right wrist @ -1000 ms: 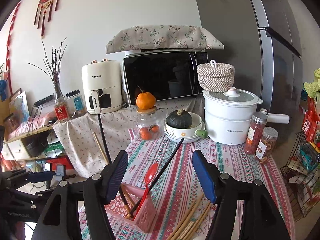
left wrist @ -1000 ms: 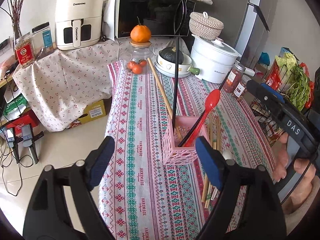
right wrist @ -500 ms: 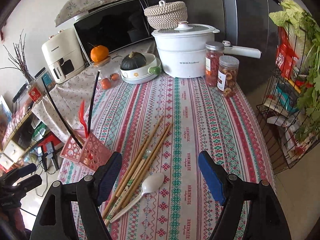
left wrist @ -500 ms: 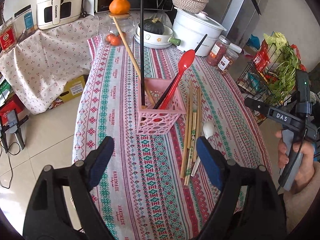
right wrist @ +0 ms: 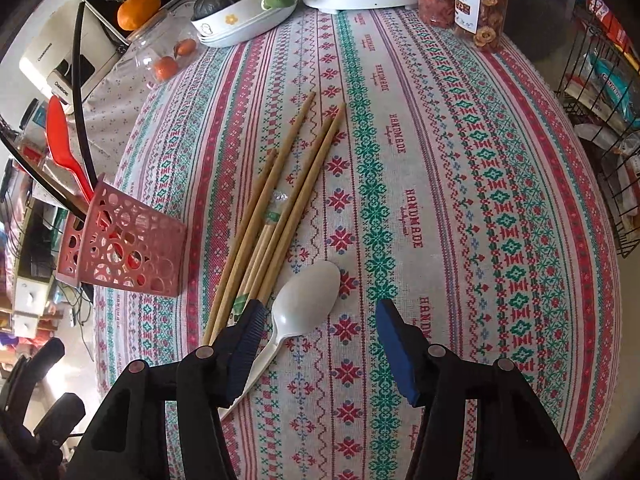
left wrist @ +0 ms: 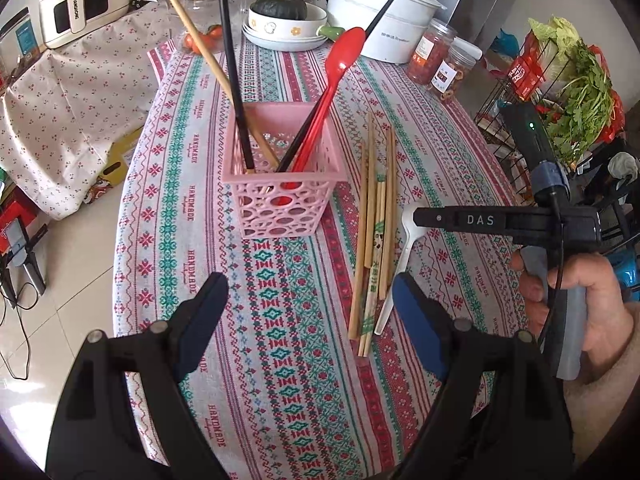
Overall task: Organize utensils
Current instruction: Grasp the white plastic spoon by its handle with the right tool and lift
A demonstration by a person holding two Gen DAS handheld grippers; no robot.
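Pink perforated plastic basket (left wrist: 280,184) holds red plastic spoon (left wrist: 332,80) & 3 sticks; bamboo chopsticks (right wrist: 272,216), white plastic spoon (right wrist: 308,296) left on worktop. Both grippers' fingers wide, empty: right gripper (right wrist: 316,344), left gripper (left wrist: 308,320).

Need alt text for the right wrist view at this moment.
Open right gripper hovers over a white plastic spoon on a patterned tablecloth, beside loose wooden chopsticks. At left, a pink perforated basket holds a red spoon and black chopsticks.

White spoon (right wrist: 308,292) beside wooden chopsticks (right wrist: 276,208)
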